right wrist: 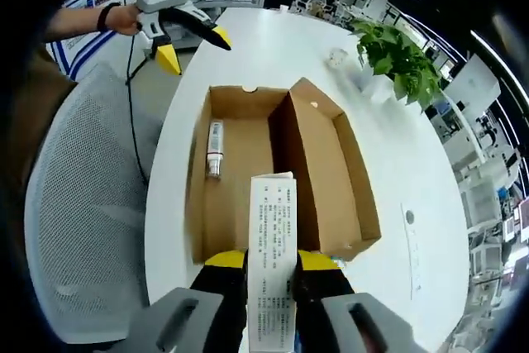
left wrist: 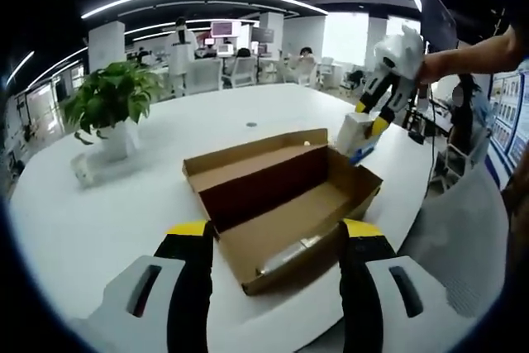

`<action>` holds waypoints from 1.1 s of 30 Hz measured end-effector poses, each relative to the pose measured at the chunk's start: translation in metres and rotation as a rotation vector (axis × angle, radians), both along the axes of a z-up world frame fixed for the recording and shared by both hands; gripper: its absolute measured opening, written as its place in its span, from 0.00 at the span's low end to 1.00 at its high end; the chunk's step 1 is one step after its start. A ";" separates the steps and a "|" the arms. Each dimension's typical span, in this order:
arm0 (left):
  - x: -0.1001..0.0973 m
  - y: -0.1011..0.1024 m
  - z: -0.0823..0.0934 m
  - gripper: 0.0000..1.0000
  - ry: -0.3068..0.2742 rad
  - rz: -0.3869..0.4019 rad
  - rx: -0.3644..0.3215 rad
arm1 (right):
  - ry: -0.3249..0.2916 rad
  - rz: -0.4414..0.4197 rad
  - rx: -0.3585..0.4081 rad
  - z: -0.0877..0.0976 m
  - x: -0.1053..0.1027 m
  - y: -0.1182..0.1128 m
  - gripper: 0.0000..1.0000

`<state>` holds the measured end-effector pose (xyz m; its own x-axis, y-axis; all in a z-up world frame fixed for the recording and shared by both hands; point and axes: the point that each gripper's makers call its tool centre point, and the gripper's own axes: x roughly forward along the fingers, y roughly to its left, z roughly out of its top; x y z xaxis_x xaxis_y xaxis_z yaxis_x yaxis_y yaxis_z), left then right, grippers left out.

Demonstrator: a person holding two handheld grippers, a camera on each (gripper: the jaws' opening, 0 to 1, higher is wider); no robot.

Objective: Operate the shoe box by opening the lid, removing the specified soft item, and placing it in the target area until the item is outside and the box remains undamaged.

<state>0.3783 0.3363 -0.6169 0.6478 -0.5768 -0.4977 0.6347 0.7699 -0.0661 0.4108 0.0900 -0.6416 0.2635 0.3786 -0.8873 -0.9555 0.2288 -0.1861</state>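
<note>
Shoe box (right wrist: pixel 281 179) lies open on the white table (right wrist: pixel 397 163), lid folded back; a small tube (right wrist: pixel 214 148) lies inside at 10 o'clock. Right gripper (right wrist: pixel 271 264) clenched on a white printed carton (right wrist: pixel 273 241) at the box's 6 o'clock rim; left gripper (left wrist: pixel 273 241) released, jaws apart; potted plant (left wrist: pixel 111 105) at 10 o'clock, office desks beyond.

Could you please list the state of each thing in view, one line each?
Shoe box: open, lid folded back flat on the table.
White carton: clamped in the right gripper, held above the box.
Small tube: lying inside the box.
Left gripper: open, jaws apart, holding nothing.
Potted plant: upright on the table.
</note>
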 end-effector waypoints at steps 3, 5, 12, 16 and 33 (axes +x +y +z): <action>0.001 -0.005 -0.001 0.61 0.001 -0.015 0.004 | 0.007 -0.027 -0.003 -0.002 -0.006 -0.012 0.17; 0.001 -0.008 0.000 0.61 0.002 -0.023 0.005 | 0.011 -0.046 -0.001 -0.005 -0.010 -0.020 0.17; 0.001 -0.015 0.001 0.61 0.002 -0.037 0.005 | 0.040 -0.105 0.003 -0.020 -0.027 -0.043 0.17; -0.001 -0.018 -0.001 0.61 0.011 -0.048 0.010 | 0.060 -0.122 0.001 -0.030 -0.037 -0.051 0.17; -0.005 -0.017 -0.001 0.61 0.021 -0.046 0.021 | 0.077 -0.123 -0.013 -0.044 -0.043 -0.063 0.17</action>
<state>0.3737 0.3190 -0.6176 0.6101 -0.5947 -0.5236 0.6678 0.7416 -0.0641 0.3678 0.0265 -0.6855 0.2381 0.3360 -0.9113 -0.9319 0.3434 -0.1168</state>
